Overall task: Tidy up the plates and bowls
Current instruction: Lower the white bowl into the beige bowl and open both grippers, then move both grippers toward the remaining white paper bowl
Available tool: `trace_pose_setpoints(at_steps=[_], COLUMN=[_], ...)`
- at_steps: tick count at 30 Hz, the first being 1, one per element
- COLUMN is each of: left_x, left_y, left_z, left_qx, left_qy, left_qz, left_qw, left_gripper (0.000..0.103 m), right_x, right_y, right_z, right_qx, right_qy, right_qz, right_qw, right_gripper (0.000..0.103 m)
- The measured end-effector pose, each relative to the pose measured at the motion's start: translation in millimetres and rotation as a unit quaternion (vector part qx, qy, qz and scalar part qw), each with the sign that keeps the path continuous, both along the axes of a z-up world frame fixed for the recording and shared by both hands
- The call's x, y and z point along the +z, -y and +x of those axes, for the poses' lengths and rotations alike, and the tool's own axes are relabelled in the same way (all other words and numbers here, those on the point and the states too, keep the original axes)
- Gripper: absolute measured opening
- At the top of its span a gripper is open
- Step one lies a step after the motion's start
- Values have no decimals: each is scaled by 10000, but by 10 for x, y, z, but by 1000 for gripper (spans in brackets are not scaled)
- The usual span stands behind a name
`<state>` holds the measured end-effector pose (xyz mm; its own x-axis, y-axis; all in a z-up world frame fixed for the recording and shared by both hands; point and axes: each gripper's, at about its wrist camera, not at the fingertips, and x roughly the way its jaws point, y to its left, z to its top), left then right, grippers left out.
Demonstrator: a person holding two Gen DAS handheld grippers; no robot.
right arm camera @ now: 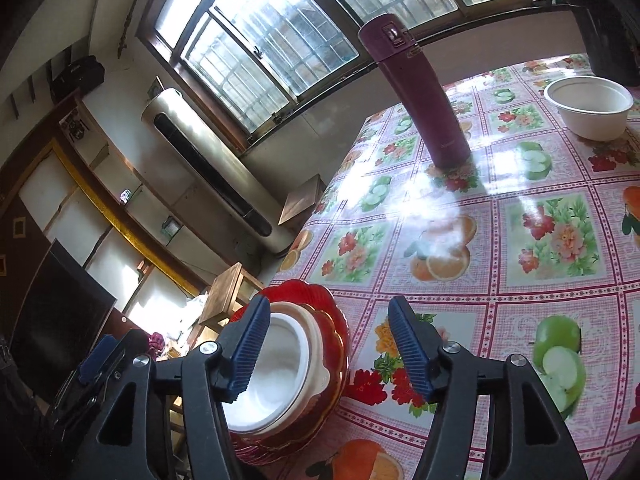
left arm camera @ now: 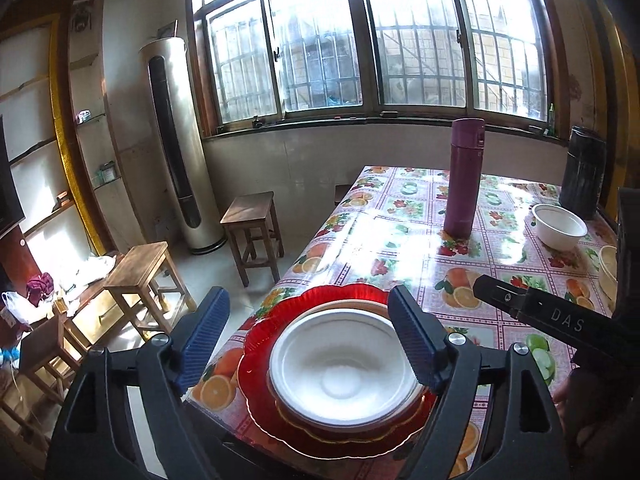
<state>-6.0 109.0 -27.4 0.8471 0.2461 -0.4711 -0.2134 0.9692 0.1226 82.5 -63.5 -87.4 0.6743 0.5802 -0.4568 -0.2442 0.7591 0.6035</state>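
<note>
Blue-padded left hand-held gripper (left arm camera: pixel 308 322), right hand-held gripper (right arm camera: pixel 328 334) open, empty.

Home dining room: table (left arm camera: pixel 404 216), stools (left arm camera: pixel 250 216)

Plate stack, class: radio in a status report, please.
Left gripper open, right gripper open, both empty. White bowl nested on red plate. Second white bowl loose. Purple flask nearby.

A white foam bowl (left arm camera: pixel 344 364) sits upright atop a scalloped red plate (left arm camera: pixel 262 344) at the table's corner; another white bowl (left arm camera: pixel 559 226) stands well apart
</note>
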Motion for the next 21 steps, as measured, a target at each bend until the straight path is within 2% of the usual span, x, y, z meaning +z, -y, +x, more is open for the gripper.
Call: trace_pose_setpoints(at_steps=[10, 15, 21], left_x=[-25, -42, -7], left_y=[731, 1209, 1744], left_z=[205, 339, 419], left_qx=[-688, -1162, -1583], left_qy=[-376, -582, -579], left_qz=[270, 318, 517], left_qw=[9966, 9910, 9843], left_gripper=[82, 82, 82], right_x=[6, 23, 20], right_y=[645, 1145, 1741], right_z=[26, 32, 18], right_qx=[-488, -879, -1375], right_qy=[77, 120, 148], right_qz=[234, 310, 428], right_qw=[9985, 9956, 9895], right_gripper=[65, 66, 67])
